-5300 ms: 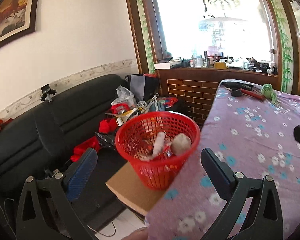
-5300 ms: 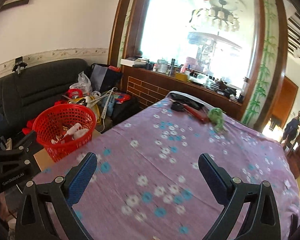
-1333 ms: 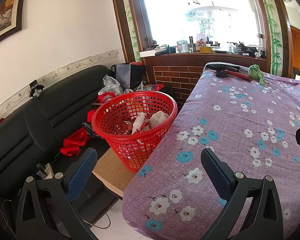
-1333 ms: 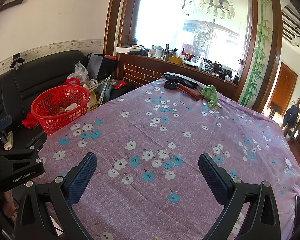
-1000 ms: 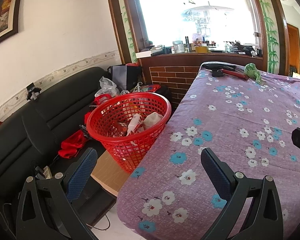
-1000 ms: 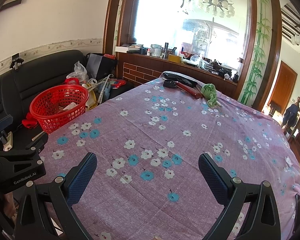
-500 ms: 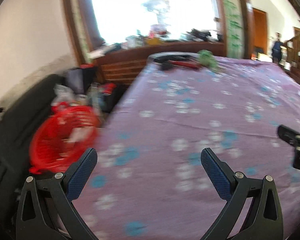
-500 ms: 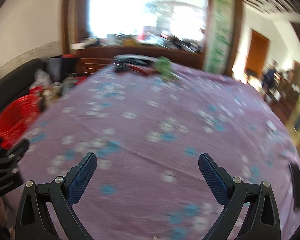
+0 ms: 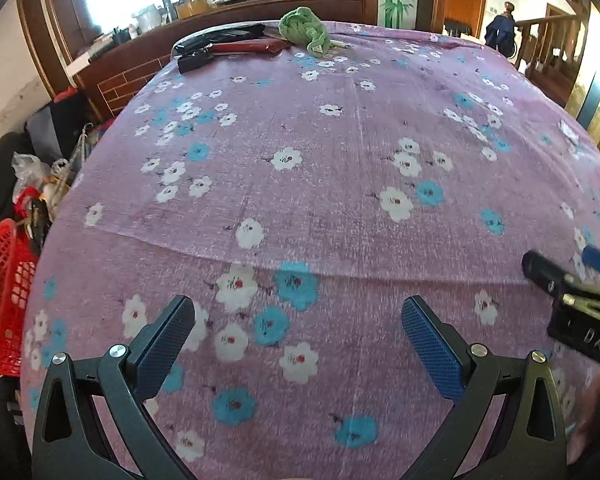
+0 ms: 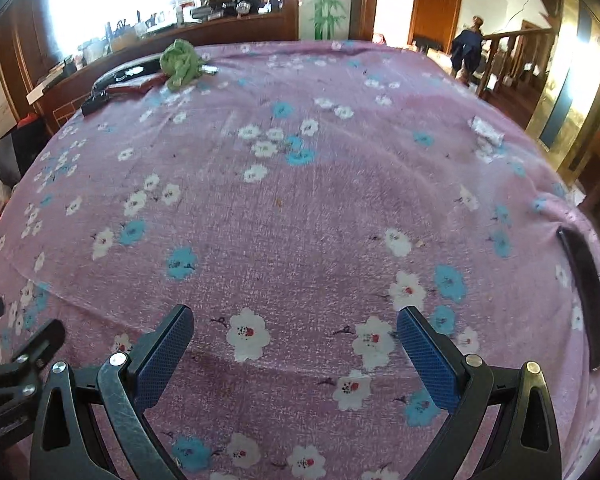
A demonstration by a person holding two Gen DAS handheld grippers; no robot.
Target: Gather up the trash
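Both claws, left claw and right claw, gape above open tablecloth.

Lived-in home: floral tablecloth, cluttered brick-fronted counter, wooden stair railing, sofa clutter.

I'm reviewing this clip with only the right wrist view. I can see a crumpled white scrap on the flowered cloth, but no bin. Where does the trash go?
Observer: The left wrist view shows a red basket just past the left edge of the cloth. What is inside it cannot be seen from here.
Operator: Is the left gripper carrying anything? I only see part of its frame.
Observer: No. The left gripper is open, with nothing between its blue pads, and is over the near end of the cloth.
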